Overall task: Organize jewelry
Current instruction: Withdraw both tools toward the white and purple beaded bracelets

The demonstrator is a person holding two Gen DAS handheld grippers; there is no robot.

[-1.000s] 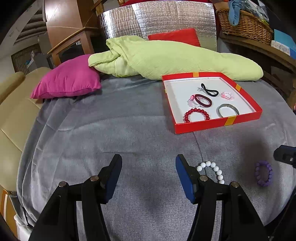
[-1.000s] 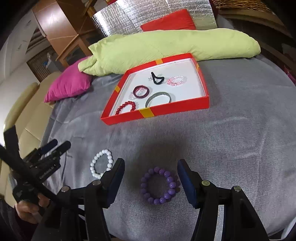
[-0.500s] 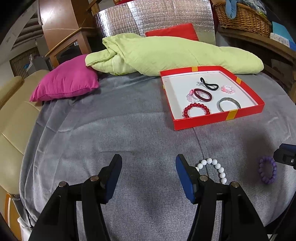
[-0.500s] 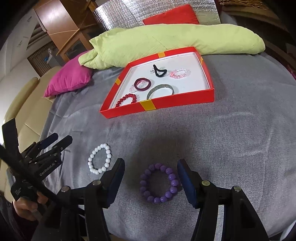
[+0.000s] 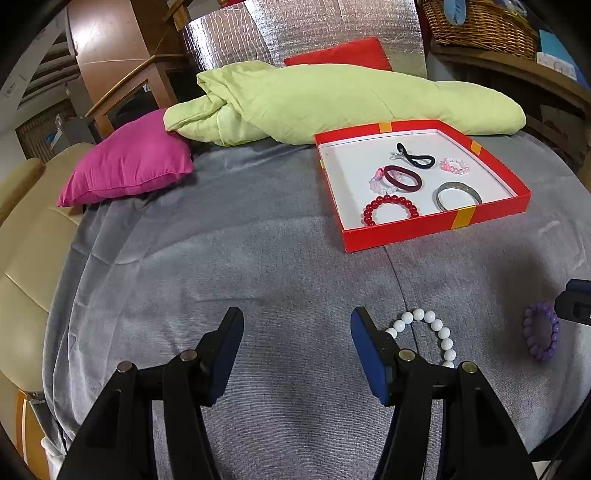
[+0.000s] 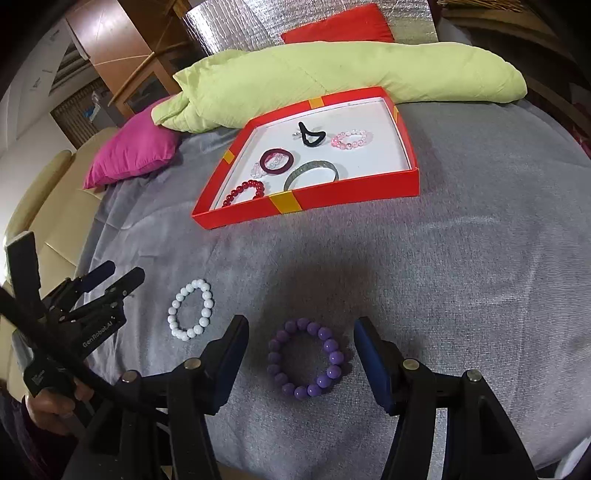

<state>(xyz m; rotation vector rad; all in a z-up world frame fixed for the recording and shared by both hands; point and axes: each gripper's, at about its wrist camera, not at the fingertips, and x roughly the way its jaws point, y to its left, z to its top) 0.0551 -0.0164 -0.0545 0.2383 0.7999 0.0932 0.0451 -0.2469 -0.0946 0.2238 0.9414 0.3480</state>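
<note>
A purple bead bracelet (image 6: 309, 358) lies on the grey cloth between the fingers of my open right gripper (image 6: 300, 347); it also shows in the left wrist view (image 5: 541, 336). A white bead bracelet (image 6: 191, 309) lies to its left, just right of my open, empty left gripper (image 5: 296, 341), partly hidden by the right finger (image 5: 369, 345). The bracelet shows there too (image 5: 428, 332). The red box (image 6: 354, 194) farther back holds several bracelets and hair ties, among them a red bead bracelet (image 6: 244, 191).
A green quilt (image 6: 332, 74) and a pink cushion (image 6: 135, 151) lie behind the box. A beige sofa (image 5: 26, 236) borders the grey cloth on the left. A wicker basket (image 5: 480, 22) sits on a shelf at the back right.
Both grippers have drawn back slightly toward me and lifted a little; the box and bracelets sit lower and farther in view. Both stay open. No jewelry has moved.
</note>
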